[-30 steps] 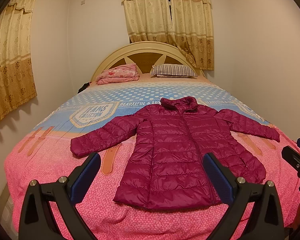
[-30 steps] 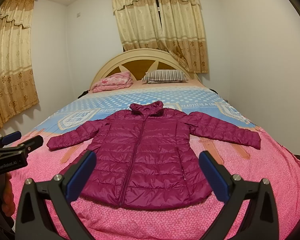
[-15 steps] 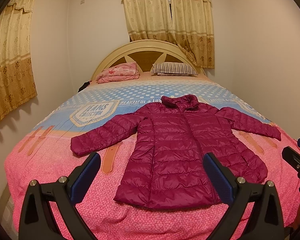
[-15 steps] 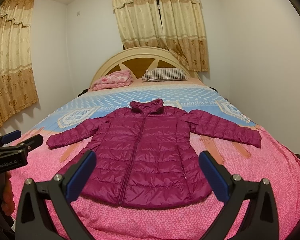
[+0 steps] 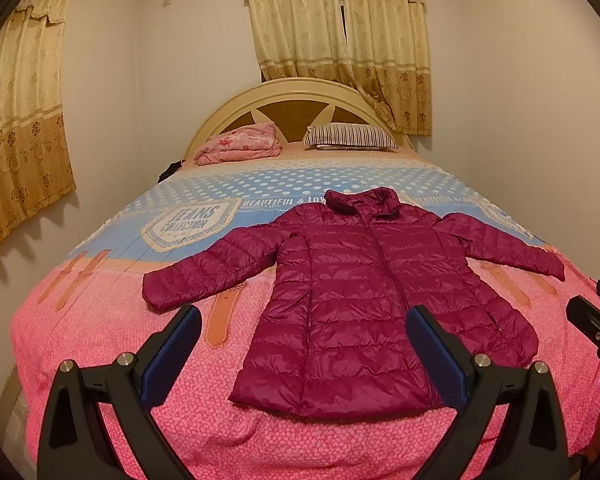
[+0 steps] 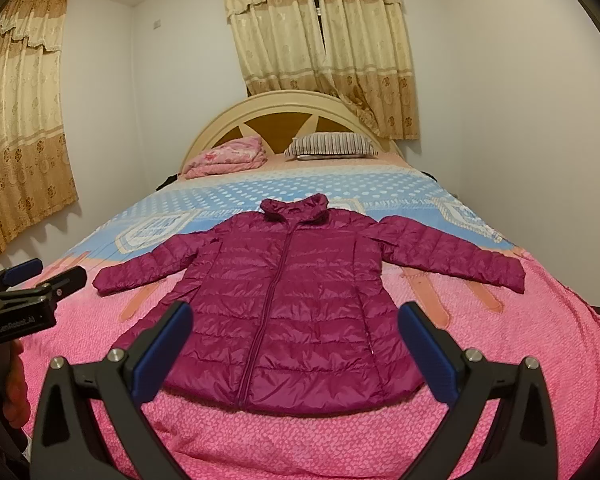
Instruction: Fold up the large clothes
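Observation:
A magenta quilted puffer jacket (image 5: 364,300) lies flat and zipped on the bed, front up, collar toward the headboard, both sleeves spread out to the sides. It also shows in the right wrist view (image 6: 284,304). My left gripper (image 5: 300,344) is open and empty, held above the foot of the bed short of the jacket's hem. My right gripper (image 6: 296,340) is open and empty, also short of the hem. Each gripper shows at the edge of the other's view: the right one (image 5: 596,320) and the left one (image 6: 32,280).
The bed has a pink and blue cover (image 5: 100,320) and a cream arched headboard (image 5: 292,92). A folded pink quilt (image 5: 240,144) and a striped pillow (image 5: 352,136) lie at the head. Walls stand close on both sides; curtains (image 5: 340,40) hang behind.
Both grippers have tilted slightly upward, so the jacket sits a little lower in the views. The jacket has not moved. Both grippers stay open.

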### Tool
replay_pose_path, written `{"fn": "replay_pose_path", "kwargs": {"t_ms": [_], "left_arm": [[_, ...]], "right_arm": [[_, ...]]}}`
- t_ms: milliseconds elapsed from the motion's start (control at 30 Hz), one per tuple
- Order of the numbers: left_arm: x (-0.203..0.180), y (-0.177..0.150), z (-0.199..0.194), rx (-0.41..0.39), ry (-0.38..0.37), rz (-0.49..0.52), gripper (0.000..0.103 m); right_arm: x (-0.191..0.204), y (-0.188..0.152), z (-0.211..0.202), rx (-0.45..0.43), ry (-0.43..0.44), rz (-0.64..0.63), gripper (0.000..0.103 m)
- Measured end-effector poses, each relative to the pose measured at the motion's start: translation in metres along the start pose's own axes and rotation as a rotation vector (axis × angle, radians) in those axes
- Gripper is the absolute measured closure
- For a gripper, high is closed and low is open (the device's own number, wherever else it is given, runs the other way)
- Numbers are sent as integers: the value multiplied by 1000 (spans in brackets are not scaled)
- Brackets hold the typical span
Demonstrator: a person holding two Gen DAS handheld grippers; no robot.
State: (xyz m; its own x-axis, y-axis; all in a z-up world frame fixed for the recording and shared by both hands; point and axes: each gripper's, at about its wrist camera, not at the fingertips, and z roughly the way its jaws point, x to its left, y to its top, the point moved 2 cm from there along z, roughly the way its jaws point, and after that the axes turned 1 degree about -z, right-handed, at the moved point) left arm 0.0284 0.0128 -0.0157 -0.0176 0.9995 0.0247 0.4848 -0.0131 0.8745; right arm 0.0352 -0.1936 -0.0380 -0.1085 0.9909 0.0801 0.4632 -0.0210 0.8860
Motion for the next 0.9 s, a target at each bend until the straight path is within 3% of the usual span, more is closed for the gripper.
{"fn": "replay_pose_path", "kwargs": {"t_ms": [400,600,900], "left_arm": [[-3,-5,15,24,20,11,1],[2,-10,55,82,30,-12,1],[-9,-6,132,125,23,-7,1]], "right_arm": [[-3,-6,8,25,14,12,0],[-21,-17,38,100,34,28,0],[-91,-26,103,208,-51,74,0]]}}
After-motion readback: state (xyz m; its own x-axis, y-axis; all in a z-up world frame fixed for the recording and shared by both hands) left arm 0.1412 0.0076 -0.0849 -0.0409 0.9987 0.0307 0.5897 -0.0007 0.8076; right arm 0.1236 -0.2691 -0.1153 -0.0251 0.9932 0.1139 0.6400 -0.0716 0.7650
